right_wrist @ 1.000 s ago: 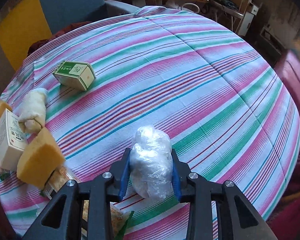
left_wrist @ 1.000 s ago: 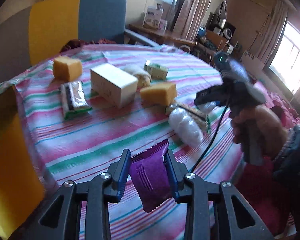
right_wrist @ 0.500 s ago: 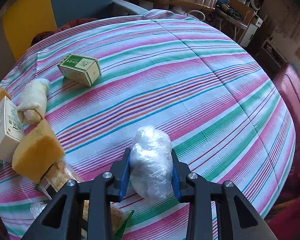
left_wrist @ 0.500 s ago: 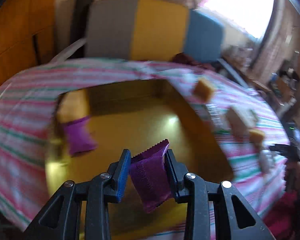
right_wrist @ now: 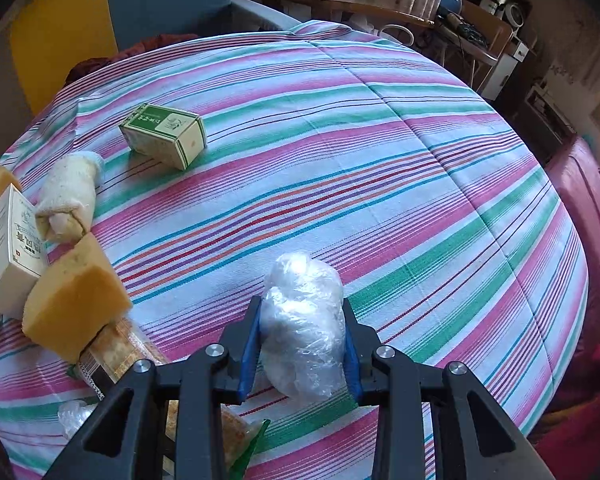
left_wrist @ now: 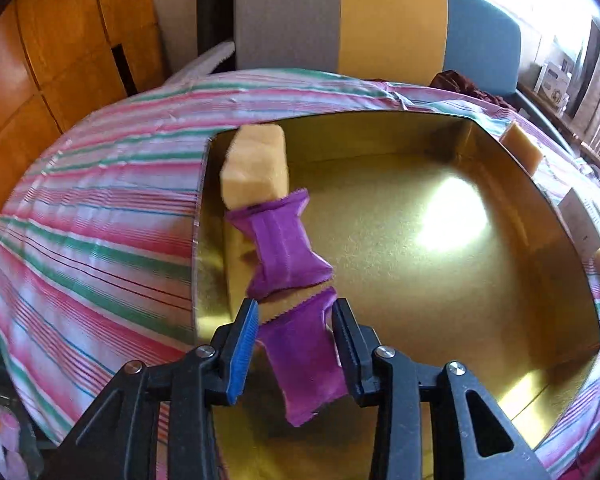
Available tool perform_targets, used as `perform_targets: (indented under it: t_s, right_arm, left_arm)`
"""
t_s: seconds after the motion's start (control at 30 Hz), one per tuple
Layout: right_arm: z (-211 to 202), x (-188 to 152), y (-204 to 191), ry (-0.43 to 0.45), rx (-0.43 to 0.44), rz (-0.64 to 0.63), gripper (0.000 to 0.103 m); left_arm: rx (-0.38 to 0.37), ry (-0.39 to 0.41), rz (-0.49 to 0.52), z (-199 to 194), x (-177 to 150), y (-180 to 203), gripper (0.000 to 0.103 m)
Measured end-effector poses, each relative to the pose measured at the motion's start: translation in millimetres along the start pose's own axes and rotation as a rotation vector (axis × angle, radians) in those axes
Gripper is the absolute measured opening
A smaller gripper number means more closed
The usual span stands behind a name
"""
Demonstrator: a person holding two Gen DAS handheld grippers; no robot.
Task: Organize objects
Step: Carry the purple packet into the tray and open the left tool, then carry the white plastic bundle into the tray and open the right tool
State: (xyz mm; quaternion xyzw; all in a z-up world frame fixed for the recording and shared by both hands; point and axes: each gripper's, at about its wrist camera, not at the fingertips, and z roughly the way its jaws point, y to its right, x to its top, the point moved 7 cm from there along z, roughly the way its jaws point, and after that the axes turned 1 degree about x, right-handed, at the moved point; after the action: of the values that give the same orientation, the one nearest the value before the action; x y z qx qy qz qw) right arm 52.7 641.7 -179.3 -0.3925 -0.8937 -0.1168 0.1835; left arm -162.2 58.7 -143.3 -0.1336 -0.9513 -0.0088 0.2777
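Left gripper (left_wrist: pixel 294 316) clamps purple packet (left_wrist: pixel 300 360): light, soft, slippery; hold mid-body. Right gripper (right_wrist: pixel 300 316) clamps plastic-wrapped bundle (right_wrist: pixel 302 324): squashy, light.

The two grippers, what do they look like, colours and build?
Both look alike. The left gripper and right gripper are black plastic frames with triangular cut-outs and round silver screw heads. Each has two flat fingers lined with blue ribbed pads. No cables, markings or sleeves show in either wrist view.
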Motion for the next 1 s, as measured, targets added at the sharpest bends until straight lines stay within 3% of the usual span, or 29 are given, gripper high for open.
perform_targets:
  t_s: [0.3, 0.47, 0.6, 0.77, 0.87, 1.0]
  right_arm:
    - [-6.8, 0.6, -0.9, 0.021, 0.014, 0.026, 0.033]
    - [-37.1, 14.5, 0.1, 0.155, 0.080, 0.057, 0.033]
    - [-66.9, 17.5, -21.8, 0.225, 0.147, 0.025, 0.034]
    - [-124.5, 10.4, -87.3, 0.300, 0.294, -0.082, 0.034]
    - [-160.9, -2.2, -151.4, 0.329, 0.414, -0.216, 0.034]
    - [-192.0, -48.5, -251.0, 0.301, 0.565, -0.427, 0.034]
  left_arm:
    - [-0.001, 0.124, -0.110, -51.1, -4.3, -22.2, 0.038]
    - [-0.012, 0.148, -0.158, -71.1, -16.6, -28.6, 0.038]
    - [-0.013, 0.166, -0.160, -81.3, -23.0, -30.6, 0.038]
    - [-0.015, 0.185, -0.172, -88.4, -25.5, -33.5, 0.038]
    - [-0.008, 0.200, -0.167, -93.0, -27.1, -34.2, 0.038]
    - [0.002, 0.208, -0.177, -95.3, -28.6, -39.7, 0.038]
